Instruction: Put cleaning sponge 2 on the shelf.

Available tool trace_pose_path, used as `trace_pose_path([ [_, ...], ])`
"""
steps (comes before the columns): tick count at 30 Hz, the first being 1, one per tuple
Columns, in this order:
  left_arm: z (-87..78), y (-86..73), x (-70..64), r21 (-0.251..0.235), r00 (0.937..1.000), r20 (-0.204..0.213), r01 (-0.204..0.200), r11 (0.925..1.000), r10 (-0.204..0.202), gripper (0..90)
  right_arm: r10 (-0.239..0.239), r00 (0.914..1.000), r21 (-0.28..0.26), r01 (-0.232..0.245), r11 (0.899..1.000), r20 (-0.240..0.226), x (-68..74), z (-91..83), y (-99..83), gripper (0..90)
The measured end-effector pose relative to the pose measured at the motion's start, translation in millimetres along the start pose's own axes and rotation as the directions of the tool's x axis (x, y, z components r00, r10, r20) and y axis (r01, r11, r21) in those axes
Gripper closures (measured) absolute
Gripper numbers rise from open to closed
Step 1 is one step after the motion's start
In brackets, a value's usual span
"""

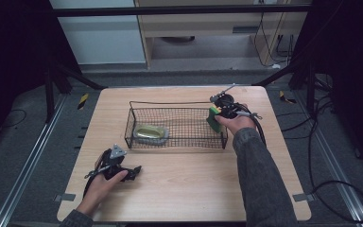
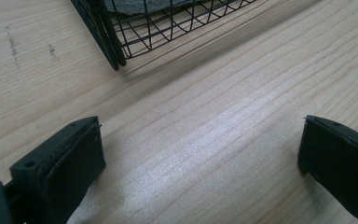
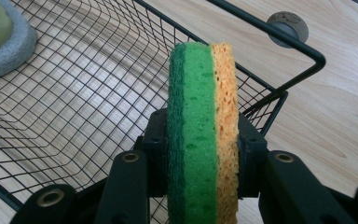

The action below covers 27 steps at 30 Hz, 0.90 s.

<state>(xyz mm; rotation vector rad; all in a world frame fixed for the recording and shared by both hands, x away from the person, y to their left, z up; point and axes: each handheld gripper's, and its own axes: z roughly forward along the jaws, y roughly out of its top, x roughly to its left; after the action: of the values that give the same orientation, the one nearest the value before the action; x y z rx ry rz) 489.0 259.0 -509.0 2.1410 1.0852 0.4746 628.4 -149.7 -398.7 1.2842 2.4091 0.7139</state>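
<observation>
A wooden table (image 1: 184, 189) carries a black wire basket (image 1: 177, 106), which sits ahead of both tools, toward the far side of the tabletop. In the left gripper view a corner of that basket (image 2: 116, 56) stands just beyond the jaws on bare wood (image 2: 223, 121).

The right hand (image 1: 236, 124) holds the right gripper (image 1: 216, 115) at the basket's right end, over the rim. Its jaws are pressed against a sponge (image 1: 213, 119), pinching it on edge between them. In the right gripper view the sponge (image 3: 200, 135) stands upright straight out from the gripper (image 3: 203, 144), its green scouring layer against one jaw and its yellow-orange foam layer against the other. Beyond the sponge lies the mesh floor of the basket (image 3: 74, 107), and the basket's corner rim passes just behind the sponge.

The left hand (image 1: 105, 182) rests the left gripper (image 1: 134, 171) on the table, near the front left of the basket and apart from it. Its jaws are spread wide with only wood between them.

At the basket's left end, far from the held sponge, lies a second sponge (image 1: 150, 134), grey with a yellow-green top; its edge (image 3: 4, 42) shows ahead of the right gripper.
</observation>
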Motion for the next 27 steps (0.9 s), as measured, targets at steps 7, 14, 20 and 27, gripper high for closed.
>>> trace_pose_path([
  [7, 0.0, 0.0, 0.1, 0.0, 1.0, 0.0, -0.001, 1.0, 0.001, 0.0, -0.001, 1.0, 0.015, 0.001, 1.0, 0.009, 0.2, 4.7, -1.2, 64.3],
  [14, 0.1, 0.0, 0.0, 0.0, 1.0, 0.0, 0.0, 1.0, 0.0, 0.0, -0.004, 1.0, 0.03, 0.004, 1.0, 0.008, 2.2, 8.9, -1.6, 64.1],
  [20, 0.0, 0.0, 0.1, 0.0, 1.0, 0.001, -0.001, 1.0, 0.001, 0.0, -0.015, 0.9998, 0.044, 0.014, 0.999, 0.01, 5.0, 13.9, -1.1, 63.9],
  [27, 0.1, 0.0, 0.1, 0.0, 1.0, 0.001, -0.001, 1.0, 0.001, 0.0, -0.016, 0.9998, 0.045, 0.015, 0.999, 0.009, 6.6, 17.1, 0.1, 62.6],
])
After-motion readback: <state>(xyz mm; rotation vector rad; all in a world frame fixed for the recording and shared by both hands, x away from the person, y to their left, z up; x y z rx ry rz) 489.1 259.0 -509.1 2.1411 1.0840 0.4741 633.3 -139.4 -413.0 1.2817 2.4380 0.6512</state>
